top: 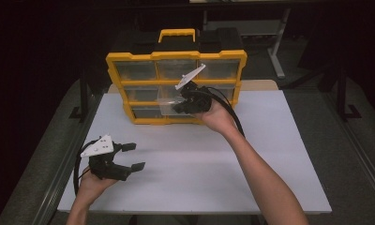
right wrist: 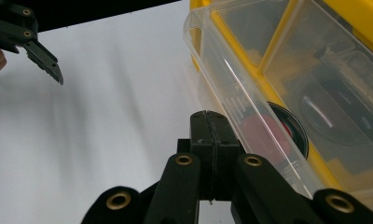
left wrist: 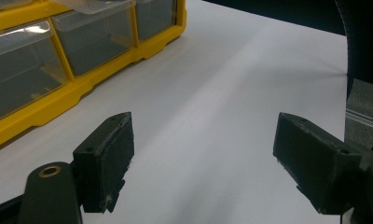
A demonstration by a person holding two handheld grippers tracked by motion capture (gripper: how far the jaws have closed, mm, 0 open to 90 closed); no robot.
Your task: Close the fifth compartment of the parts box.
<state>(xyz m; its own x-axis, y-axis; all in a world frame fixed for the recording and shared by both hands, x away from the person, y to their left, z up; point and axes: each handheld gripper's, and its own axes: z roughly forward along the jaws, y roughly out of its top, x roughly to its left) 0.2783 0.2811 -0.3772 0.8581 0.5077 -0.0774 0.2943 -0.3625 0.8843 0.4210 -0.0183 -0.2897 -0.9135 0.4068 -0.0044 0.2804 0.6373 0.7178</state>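
The right gripper (top: pixel 188 104) has its jaws clenched together at the front of a clear drawer (top: pixel 169 104), which sticks out of the yellow organizer (top: pixel 176 57) at twelve o'clock on the table (top: pixel 288 159). The jaws pinch nothing visible. At eight o'clock the left gripper (top: pixel 133 157) hovers with jaws released, well apart from the organizer.

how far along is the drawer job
Done: one clear drawer in the yellow organizer already stands pulled out, a round dark item visible inside. In hand: the right gripper, jaws shut, sits at that drawer's front; whether it pinches the lip is unclear. Left: the left gripper rests open on the table, holding nothing.
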